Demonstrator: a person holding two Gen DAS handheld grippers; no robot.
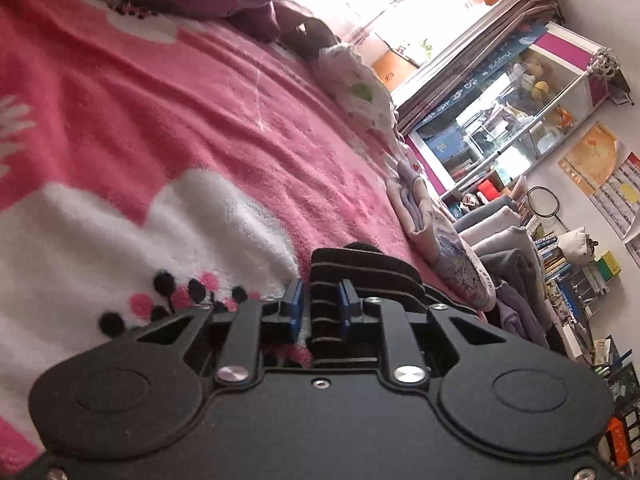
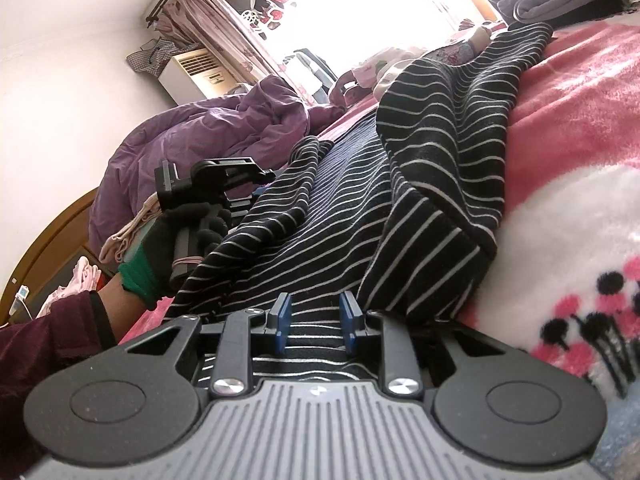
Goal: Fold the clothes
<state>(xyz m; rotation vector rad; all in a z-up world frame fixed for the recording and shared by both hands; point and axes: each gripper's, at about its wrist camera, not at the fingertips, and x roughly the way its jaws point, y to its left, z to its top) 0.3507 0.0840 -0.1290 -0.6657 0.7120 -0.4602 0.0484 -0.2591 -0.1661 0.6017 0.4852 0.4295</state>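
A black garment with thin white stripes (image 2: 420, 168) is spread in loose folds across a pink and white fleece blanket (image 2: 568, 128) on a bed. In the right wrist view, the right gripper (image 2: 316, 326) is seen with its blue pads standing narrowly apart, and a fold of the striped cloth is pinched between them at the near edge of the garment. In the left wrist view, the left gripper (image 1: 320, 306) is seen with its jaws nearly closed, and a bunched strip of the same dark striped fabric (image 1: 360, 276) is clamped between its blue pads, just above the blanket (image 1: 180, 100). From the right wrist view, the left gripper (image 2: 216, 188) is seen at the far side edge of the garment, carried by a hand in a black glove with a green cuff (image 2: 168, 248) and a maroon sleeve (image 2: 48, 344). A crumpled purple quilt (image 2: 200, 132) is heaped beyond it. Folded grey clothes (image 1: 504, 248) are stacked beside the bed.
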